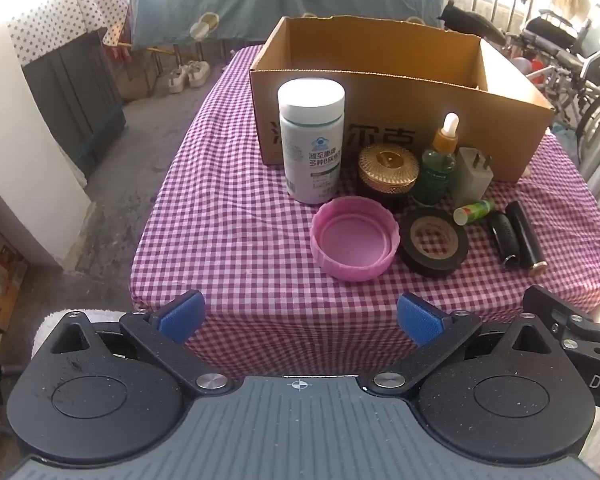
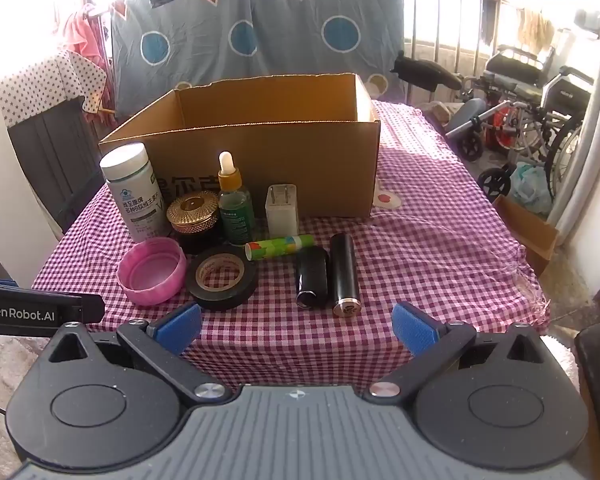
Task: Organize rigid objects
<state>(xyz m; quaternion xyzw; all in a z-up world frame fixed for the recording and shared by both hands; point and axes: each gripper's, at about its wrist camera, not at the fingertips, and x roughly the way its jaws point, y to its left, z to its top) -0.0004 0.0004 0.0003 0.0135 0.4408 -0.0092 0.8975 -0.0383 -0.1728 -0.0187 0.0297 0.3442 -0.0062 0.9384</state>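
Surface: a table under a purple-and-white checked cloth (image 1: 228, 216), its near edge just ahead of both grippers. An open cardboard box (image 1: 400, 92) stands toward the back. In front of it, in a loose row: a white supplement bottle (image 1: 311, 140), a jar with a gold mesh lid (image 1: 388, 168), a green dropper bottle (image 1: 438, 160) and a white plug adapter (image 1: 471, 176). Nearer the edge lie an upturned pink lid (image 1: 354, 238), a roll of black tape (image 1: 434, 240), a small green tube (image 1: 473, 211) on its side and two black cylinders (image 2: 328, 276) side by side.

Room: a patterned blue sheet (image 2: 260, 32) hangs behind the table; a wheelchair (image 2: 540, 96) stands at the right; the floor is bare concrete.

Grippers: the left gripper (image 1: 300, 316) and right gripper (image 2: 296, 326) both stand spread wide, holding nothing, short of the objects.

Limits: the box floor is hidden by its near wall, so its contents cannot be told. Print on the box is partly covered. The windows are washed out by glare.
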